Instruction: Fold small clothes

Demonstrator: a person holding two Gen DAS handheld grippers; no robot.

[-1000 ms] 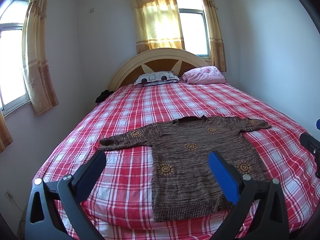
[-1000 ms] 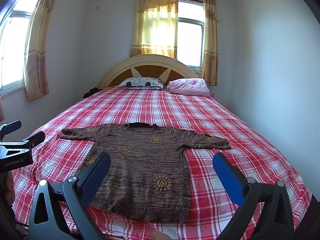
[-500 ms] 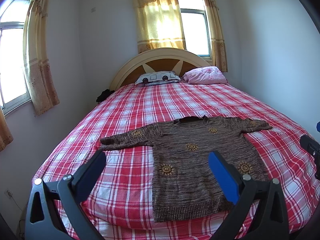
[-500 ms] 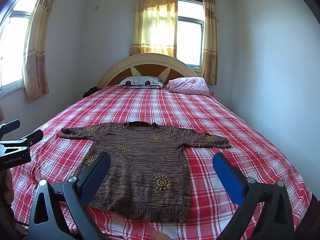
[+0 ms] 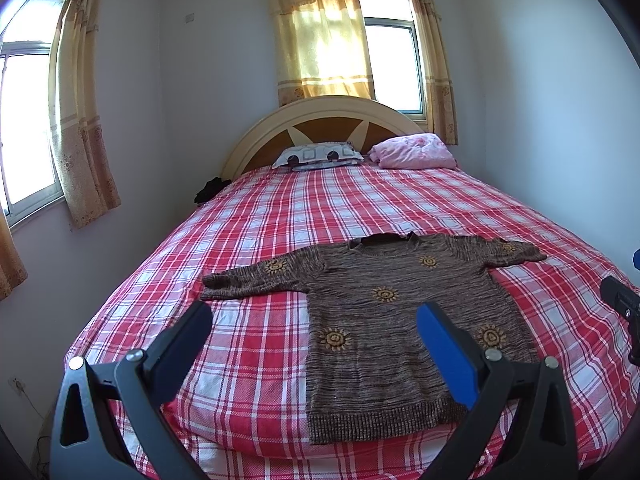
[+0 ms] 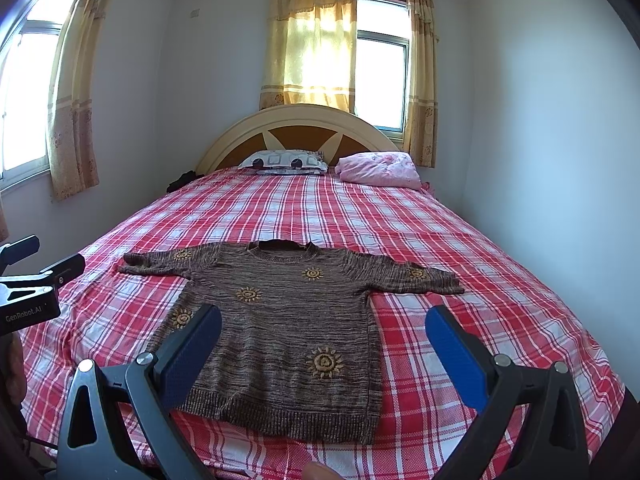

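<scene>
A brown knitted sweater with yellow sun motifs [image 5: 400, 320] lies flat on the red plaid bed [image 5: 260, 340], sleeves spread, hem toward me; it also shows in the right wrist view [image 6: 288, 328]. My left gripper [image 5: 314, 330] is open and empty, held above the foot of the bed, over the sweater's left side. My right gripper [image 6: 324, 334] is open and empty, held above the sweater's lower right part. Neither touches the cloth.
Two pillows, a patterned one [image 5: 318, 155] and a pink one [image 5: 414, 152], lie by the headboard [image 5: 320, 116]. Walls flank the bed, with curtained windows [image 6: 316, 40]. A dark bundle [image 5: 210, 190] sits at the bed's far left. The left gripper's body [image 6: 28, 292] shows at the right view's left edge.
Both grippers have shifted very slightly; the views barely differ. The sweater has not moved.
</scene>
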